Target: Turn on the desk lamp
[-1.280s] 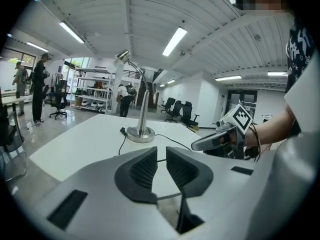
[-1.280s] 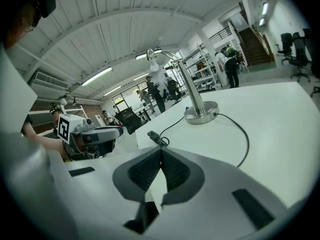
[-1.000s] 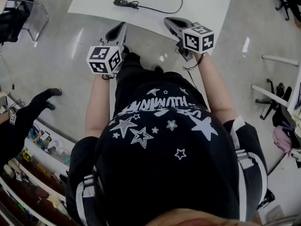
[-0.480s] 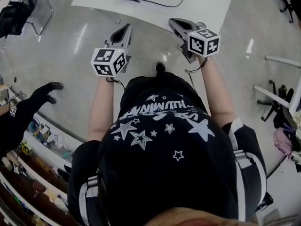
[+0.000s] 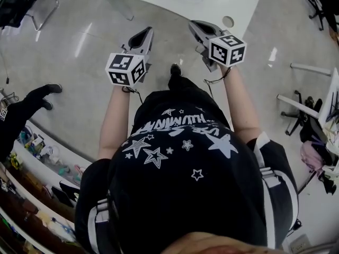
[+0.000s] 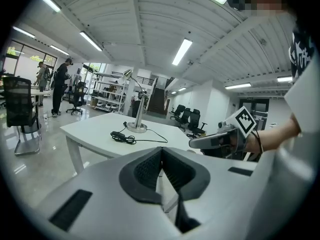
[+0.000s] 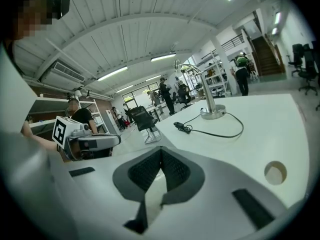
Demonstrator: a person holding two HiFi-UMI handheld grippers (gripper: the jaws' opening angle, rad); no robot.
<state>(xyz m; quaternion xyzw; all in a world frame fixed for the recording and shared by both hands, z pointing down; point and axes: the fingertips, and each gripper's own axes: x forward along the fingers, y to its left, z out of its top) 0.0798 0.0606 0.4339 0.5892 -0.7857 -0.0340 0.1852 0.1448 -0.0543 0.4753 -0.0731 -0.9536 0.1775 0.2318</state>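
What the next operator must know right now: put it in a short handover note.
Left gripper: shut, nothing between the jaws, held in the air short of the table.
Right gripper: shut, empty, near the table's edge.
Desk lamp: upright on the far part of the table, touched by neither gripper. Its black cable lies on the tabletop, with a black block on it that may be the switch.
Done: nothing; no glow shows at the lamp head.
Left: step closer, find the switch, press it.
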